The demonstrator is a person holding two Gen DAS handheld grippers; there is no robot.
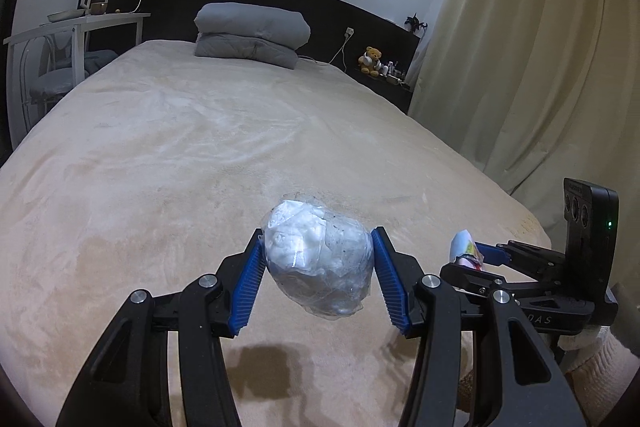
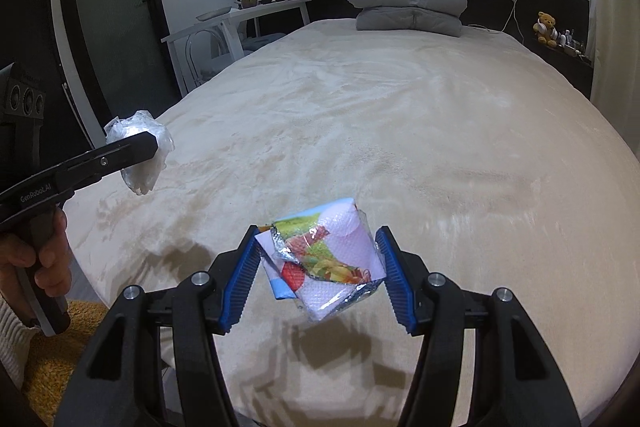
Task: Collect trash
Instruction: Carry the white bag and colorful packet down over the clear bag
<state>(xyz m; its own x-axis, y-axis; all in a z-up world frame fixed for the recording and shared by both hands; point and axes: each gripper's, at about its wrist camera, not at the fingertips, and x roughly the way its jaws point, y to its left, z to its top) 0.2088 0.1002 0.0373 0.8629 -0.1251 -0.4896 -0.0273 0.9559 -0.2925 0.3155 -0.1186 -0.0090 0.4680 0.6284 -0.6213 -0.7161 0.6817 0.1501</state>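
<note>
The left claw [image 1: 318, 259] is closed on a clear plastic bag [image 1: 318, 261] stuffed with crumpled white paper, its blue pads [image 1: 248, 287] pressing in on both sides of the bundle. The bag hangs clear of the bed [image 1: 160, 155]; a dark shadow lies on the cover beneath it. The right claw [image 2: 318, 259] likewise grips a crumpled, colourfully printed wrapper [image 2: 324, 259] with a foil lining showing at its torn edges, and that too is lifted off the cover, with its shadow below. The two claws sit near each other, side by side over the near end of the bed; from the right wrist view the left one is off to the left with its bag, and the person's hand [image 2: 36, 259] is seen on its handle.

Both pieces of trash are therefore picked up, so the step in hand looks like the carry: each piece is held, none is set down. The rest of the bed cover appears bare of further litter, apart from a folded grey quilt [image 1: 252, 35] at the headboard end.

The next move most likely calls for taking both loads to a bin or bag. No such container shows in either view, so where it stands cannot be told. The clear bag is soft and slippery, so steady pressure seems wise during the carry.
</note>
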